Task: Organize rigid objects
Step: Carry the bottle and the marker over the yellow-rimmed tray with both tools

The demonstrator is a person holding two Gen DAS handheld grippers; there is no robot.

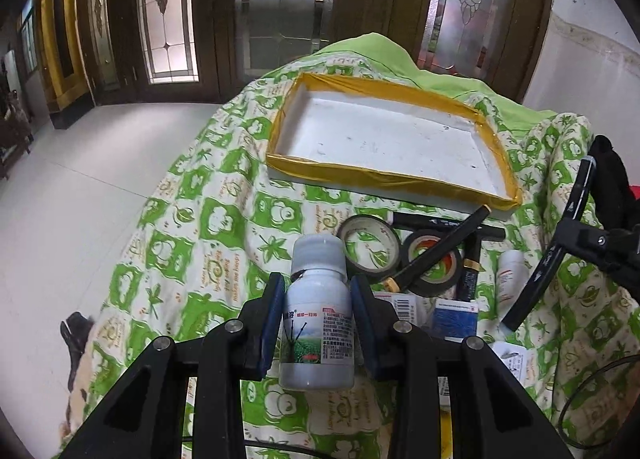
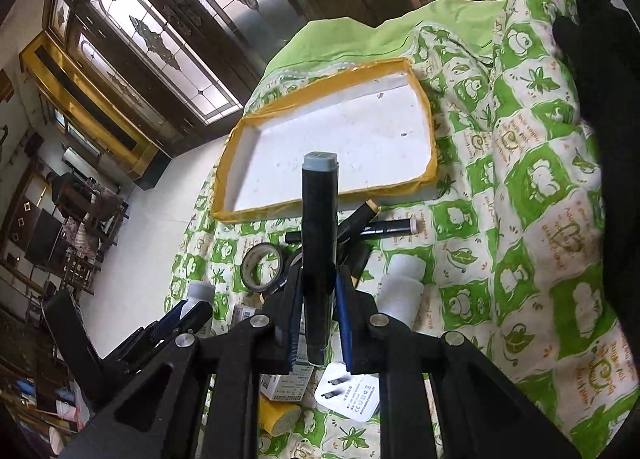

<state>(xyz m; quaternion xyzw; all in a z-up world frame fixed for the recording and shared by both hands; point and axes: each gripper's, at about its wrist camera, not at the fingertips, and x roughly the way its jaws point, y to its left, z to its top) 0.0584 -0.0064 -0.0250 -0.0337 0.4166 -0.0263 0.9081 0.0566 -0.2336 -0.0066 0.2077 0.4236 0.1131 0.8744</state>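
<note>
My left gripper (image 1: 318, 283) is shut on a small white bottle (image 1: 318, 311) with a grey cap and a printed label, held upright above the green-patterned cloth. My right gripper (image 2: 319, 279) is shut on a black marker (image 2: 318, 239) with a grey end cap that points toward the tray. The white tray with a yellow taped rim (image 1: 384, 175) (image 2: 320, 199) lies beyond both, with nothing in it. In the left wrist view the right gripper (image 1: 560, 245) and its marker (image 1: 548, 259) show at the right. The left gripper (image 2: 192, 311) shows low on the left of the right wrist view.
Between grippers and tray lie two tape rolls (image 1: 368, 249) (image 1: 432, 263), black markers (image 1: 440, 251), another white bottle (image 2: 402, 291), small boxes (image 2: 286, 379) and a white plug adapter (image 2: 348, 391). A black-gloved hand (image 2: 600, 79) is at the right. The cloth drops to a tiled floor on the left.
</note>
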